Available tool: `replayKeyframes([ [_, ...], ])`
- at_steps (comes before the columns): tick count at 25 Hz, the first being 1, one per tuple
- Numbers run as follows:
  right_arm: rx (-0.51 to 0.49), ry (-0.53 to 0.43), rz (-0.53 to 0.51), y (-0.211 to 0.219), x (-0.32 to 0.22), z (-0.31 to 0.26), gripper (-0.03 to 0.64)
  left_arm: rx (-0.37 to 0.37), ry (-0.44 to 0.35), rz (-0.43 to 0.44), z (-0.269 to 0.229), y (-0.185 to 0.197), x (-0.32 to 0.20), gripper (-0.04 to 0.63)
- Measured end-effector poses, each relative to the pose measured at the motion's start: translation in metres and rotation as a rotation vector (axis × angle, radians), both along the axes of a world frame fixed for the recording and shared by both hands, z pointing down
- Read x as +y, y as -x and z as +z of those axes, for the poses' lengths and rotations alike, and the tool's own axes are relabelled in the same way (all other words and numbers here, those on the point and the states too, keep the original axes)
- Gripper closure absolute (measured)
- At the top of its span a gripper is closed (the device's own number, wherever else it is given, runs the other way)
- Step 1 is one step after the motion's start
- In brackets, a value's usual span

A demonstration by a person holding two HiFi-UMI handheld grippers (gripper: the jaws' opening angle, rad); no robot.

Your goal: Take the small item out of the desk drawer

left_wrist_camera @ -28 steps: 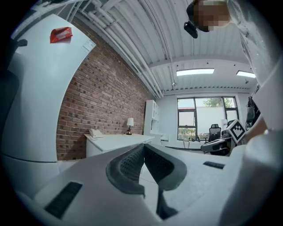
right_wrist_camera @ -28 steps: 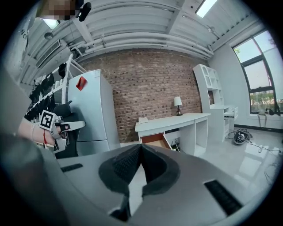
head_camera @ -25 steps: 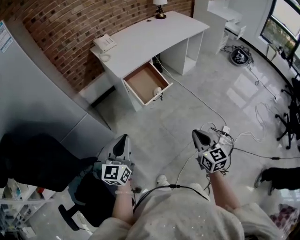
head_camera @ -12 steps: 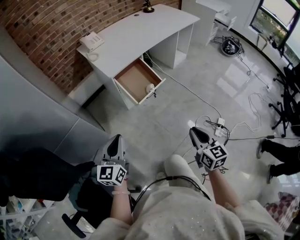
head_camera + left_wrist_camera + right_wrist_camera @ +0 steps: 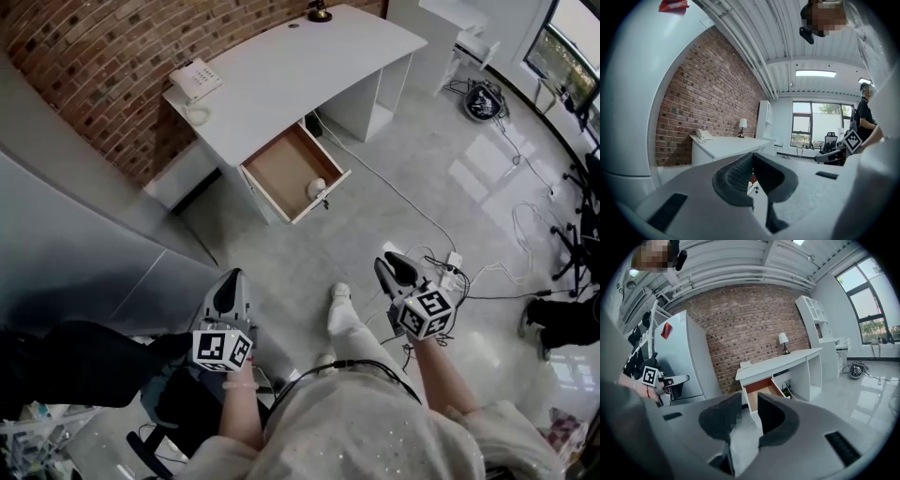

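The white desk (image 5: 281,75) stands against the brick wall with its drawer (image 5: 281,169) pulled open. A small pale round item (image 5: 316,187) lies in the drawer's near right corner. My left gripper (image 5: 228,281) is held out low on the left, well short of the desk, jaws shut and empty; its own view shows my left gripper (image 5: 752,158) pointing level past the desk (image 5: 726,143). My right gripper (image 5: 391,267) is on the right, also far from the drawer. In its own view my right gripper (image 5: 750,397) aims at the drawer (image 5: 760,387); its jaws have just been opening and nothing is between them.
A telephone (image 5: 197,80) and a lamp (image 5: 320,13) sit on the desk. A tall grey cabinet (image 5: 75,234) fills the left side. A black office chair (image 5: 178,403) is beside my left arm. Cables and a power strip (image 5: 450,262) lie on the floor near my right gripper.
The person has stepped toward the desk, with a shoe now showing ahead on the floor. Both grippers have travelled along with them and sit a little lower.
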State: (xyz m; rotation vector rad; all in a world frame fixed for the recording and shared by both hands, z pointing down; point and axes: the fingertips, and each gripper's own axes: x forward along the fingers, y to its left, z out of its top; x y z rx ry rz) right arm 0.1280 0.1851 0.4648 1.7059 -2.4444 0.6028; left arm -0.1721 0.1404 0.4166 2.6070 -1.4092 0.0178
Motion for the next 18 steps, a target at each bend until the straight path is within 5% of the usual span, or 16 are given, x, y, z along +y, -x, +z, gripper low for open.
replayKeyframes([
  [18, -0.001, 0.174, -0.165, -0.006, -0.147, 0.065, 0.488, 0.018, 0.115, -0.073, 0.054, -0.042, -0.128, 0.591],
])
